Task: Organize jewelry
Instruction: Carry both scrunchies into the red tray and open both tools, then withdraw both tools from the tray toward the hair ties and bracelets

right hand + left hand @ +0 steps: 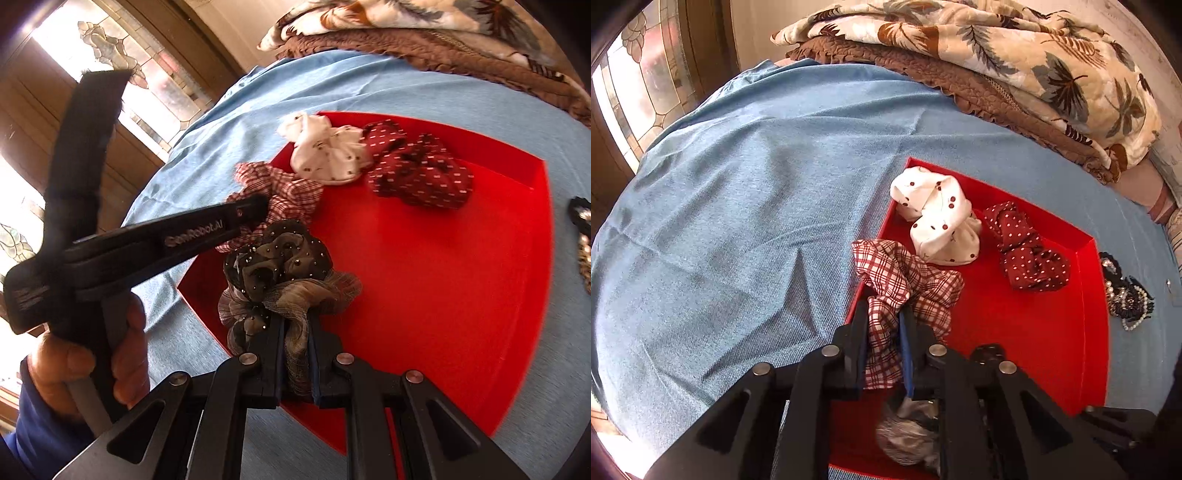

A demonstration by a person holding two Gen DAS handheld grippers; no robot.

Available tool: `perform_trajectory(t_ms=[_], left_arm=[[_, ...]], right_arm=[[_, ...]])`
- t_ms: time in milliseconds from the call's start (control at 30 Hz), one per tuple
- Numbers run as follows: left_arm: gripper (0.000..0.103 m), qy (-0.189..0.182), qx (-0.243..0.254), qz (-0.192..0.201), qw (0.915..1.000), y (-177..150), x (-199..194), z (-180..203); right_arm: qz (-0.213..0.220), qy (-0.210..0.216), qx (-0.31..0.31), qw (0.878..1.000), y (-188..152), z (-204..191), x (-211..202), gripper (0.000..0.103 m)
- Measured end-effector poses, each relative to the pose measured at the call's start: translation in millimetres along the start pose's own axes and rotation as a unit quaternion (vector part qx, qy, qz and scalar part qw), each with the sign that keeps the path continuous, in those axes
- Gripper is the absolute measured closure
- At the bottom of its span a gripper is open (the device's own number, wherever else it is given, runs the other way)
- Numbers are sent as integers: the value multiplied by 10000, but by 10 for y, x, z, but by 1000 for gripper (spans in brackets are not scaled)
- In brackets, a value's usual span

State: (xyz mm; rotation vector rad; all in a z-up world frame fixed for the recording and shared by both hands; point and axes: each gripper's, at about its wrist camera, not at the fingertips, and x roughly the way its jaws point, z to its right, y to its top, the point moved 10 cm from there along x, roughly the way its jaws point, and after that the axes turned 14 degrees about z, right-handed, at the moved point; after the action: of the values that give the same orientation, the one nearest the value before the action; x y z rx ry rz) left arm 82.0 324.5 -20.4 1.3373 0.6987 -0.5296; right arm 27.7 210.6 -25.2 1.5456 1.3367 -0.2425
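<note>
Left claw [884, 332]: pinching plaid scrunchie [905, 273] at tray [1052, 332] edge — release inside.
Right claw [295, 347]: pinching grey scrunchie [280, 266] — lower gently.

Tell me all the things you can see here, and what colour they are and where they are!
tray: one, red, on the blue cover
plaid scrunchie: one, red and white, draped over the tray's left edge, in the left gripper
cherry scrunchie: one, white, far corner of tray
dotted scrunchie: one, dark red, in the tray beside the cherry one
sheer scrunchie: one, dark grey-brown with studs, in the right gripper
beaded jewelry: a pile, black and pearl, right of tray
blue cover: one, under everything
quilts: folded, floral and brown, behind
left gripper: black
right gripper: black
hand: one, holding the left gripper
</note>
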Motion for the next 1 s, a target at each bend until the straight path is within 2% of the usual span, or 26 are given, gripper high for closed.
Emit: perform_trajectory(t_ms=[67,133,167,233,267,400,600,733,833,1000], left_arm=[[82,-65,-56,48,10000,41,-46,6],[67,-61,-110,172,9998,104,-132,-7],[65,-42,-131,236,9996,134,-171,-15],[64,-18,-161,380,9991,196,-273,-36],[64,-3,-159,423,9990,218,-311,-41],[64,271,-54,688,9972,283,-520,-83],[62,454,30,904,9949,264,-791,-47],[59,439,88,1002,9940,202,-957,90],[49,374,101,1091,9933,152,-1081,244],[48,240,143,1142,9931,-3,-1233,542]], right_arm=[[-24,32,20,10000,-2,-33,58,89],[-23,41,20,10000,-7,-48,84,88],[-15,26,-11,10000,-7,-55,89,87],[46,-58,-180,9998,-1,-75,78,78],[83,-85,-273,9996,7,-83,52,69],[248,-104,-440,9987,65,-132,-109,51],[528,-131,-547,9970,110,-122,-492,48],[714,-236,-468,9961,79,-41,-761,47],[879,-438,-396,9944,10,123,-1024,46],[1219,-1036,-297,9867,-176,557,-1529,42]])
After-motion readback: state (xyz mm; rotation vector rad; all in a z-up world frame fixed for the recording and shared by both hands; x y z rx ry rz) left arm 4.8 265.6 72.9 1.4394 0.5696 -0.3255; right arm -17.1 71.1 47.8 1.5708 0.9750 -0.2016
